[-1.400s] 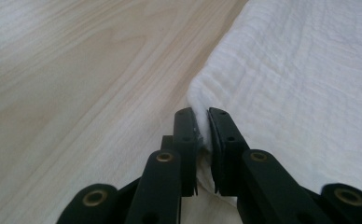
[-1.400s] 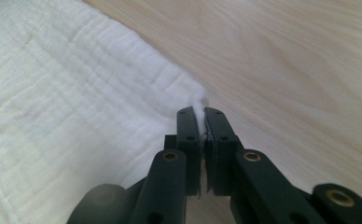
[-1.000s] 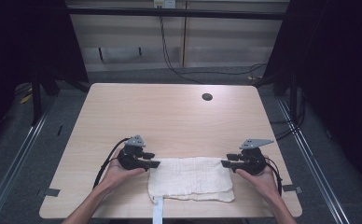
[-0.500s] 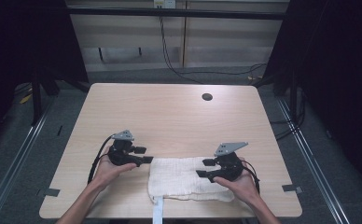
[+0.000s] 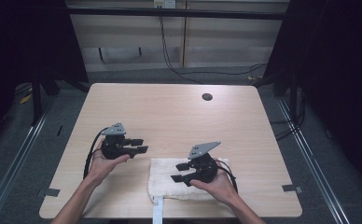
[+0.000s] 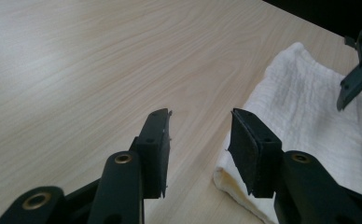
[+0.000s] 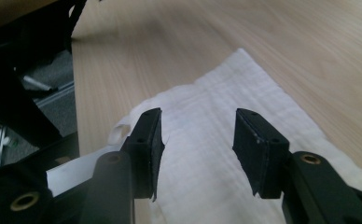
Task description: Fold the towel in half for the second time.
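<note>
Black rubber pads on both tools stand apart with nothing between them, and both pairs of jaws have just been closing a little. Over bare wood, the left gripper [image 5: 139, 145] hovers just beside the left end of the white cloth [image 5: 167, 179], its jaws gaping at the cloth's near corner without touching it. Above the middle of the cloth the right gripper [image 5: 181, 171] hangs with its jaws aimed toward the person's left, the fabric lying flat beneath them, ungripped. That cloth is a folded rectangle, long axis running left to right along the near edge of the table [image 5: 170, 112], with a narrow strip trailing off over that edge. Beyond it the pale wooden top lies open, bar a small dark round hole [image 5: 207, 97] near the far edge. Dark curtains, metal rails and cables ring the table.
</note>
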Demonstrator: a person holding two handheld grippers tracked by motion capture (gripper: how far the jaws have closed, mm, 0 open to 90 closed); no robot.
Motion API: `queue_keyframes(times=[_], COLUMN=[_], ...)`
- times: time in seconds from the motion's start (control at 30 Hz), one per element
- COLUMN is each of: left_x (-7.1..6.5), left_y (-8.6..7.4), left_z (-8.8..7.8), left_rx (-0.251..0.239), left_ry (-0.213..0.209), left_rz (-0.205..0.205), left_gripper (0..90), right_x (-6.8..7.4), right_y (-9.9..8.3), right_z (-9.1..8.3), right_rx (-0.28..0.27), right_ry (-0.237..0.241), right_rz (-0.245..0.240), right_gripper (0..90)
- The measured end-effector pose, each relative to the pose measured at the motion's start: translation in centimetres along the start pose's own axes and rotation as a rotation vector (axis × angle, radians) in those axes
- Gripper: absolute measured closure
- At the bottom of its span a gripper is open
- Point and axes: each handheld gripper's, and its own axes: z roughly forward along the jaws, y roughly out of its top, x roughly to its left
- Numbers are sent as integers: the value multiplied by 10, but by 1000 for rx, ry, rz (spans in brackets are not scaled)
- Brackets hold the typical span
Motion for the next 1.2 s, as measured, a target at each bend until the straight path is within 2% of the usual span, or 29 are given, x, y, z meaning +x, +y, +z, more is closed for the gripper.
queue_keyframes(times=[0.1,0.2,0.23,0.3,0.37,0.43,0.5,0.53,0.6,0.63,0.7,0.8,0.87,0.97,1.03,1.2], left_x=[-2,0,-1,-4,-7,-8,-7,-6,-6,-6,-6,-7,-7,-9,-8,-6], left_y=[7,12,12,11,8,5,4,1,-2,-3,-5,-9,-10,-11,-12,-12], left_z=[4,10,11,17,23,24,23,25,25,26,27,30,30,30,30,28], left_rx=[-13,21,31,27,78,75,98,109,119,128,131,153,156,157,168,154], left_ry=[20,12,18,-11,-4,-48,-64,-82,-60,-56,-69,-62,-55,-51,-45,-36], left_rz=[7,-8,7,19,39,24,19,-21,-35,-32,-45,-43,-38,-44,-40,-52], left_gripper=[574,564,577,575,578,573,551,503,478,467,436,391,380,367,363,356], right_x=[6,12,13,17,21,24,29,30,33,34,34,38,40,40,42,49], right_y=[8,15,16,17,17,16,15,15,14,12,8,4,3,3,2,-5], right_z=[12,22,24,33,42,50,58,61,67,71,77,84,86,87,88,87], right_rx=[23,36,33,45,62,85,98,108,133,143,150,165,165,164,152,122], right_ry=[39,59,60,74,94,91,77,73,77,85,105,109,94,88,79,21], right_rz=[-28,-50,-59,-72,-73,-80,-82,-82,-99,-87,-65,-71,-89,-86,-109,-196], right_gripper=[525,555,568,590,611,601,601,615,619,604,595,579,572,572,586,656])
